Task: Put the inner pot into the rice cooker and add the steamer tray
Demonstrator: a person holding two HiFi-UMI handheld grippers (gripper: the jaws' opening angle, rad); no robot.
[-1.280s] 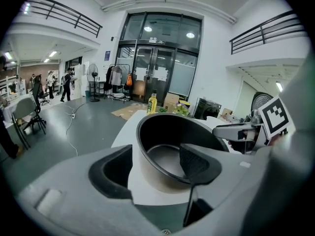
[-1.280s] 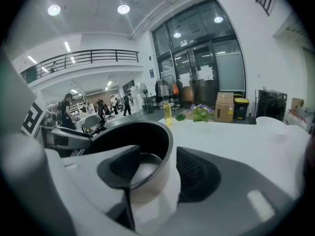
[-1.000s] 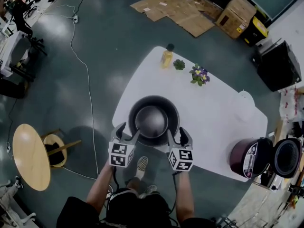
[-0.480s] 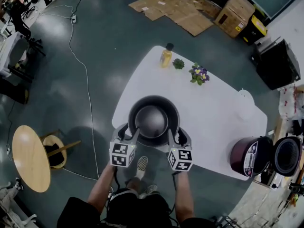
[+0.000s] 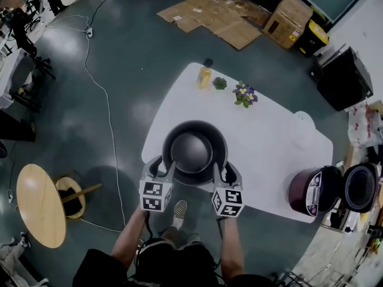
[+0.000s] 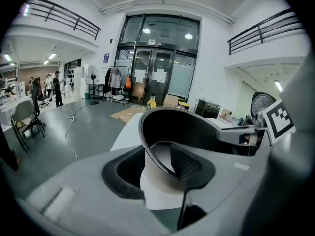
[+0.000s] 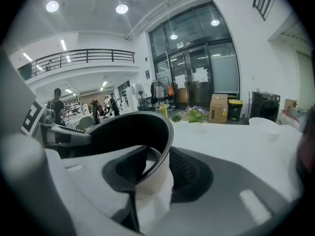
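Jaws just closing — left gripper (image 5: 161, 167) and right gripper (image 5: 223, 171) clamp the inner pot (image 5: 194, 150) rim.

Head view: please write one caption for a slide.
Left gripper and right gripper, jaws just closing, clamp the inner pot by its rim.

inner pot (image 5: 194, 151): table (image 5: 269, 148) near edge | rice cooker (image 5: 314, 191): far right | flowers (image 5: 242, 94): behind pot
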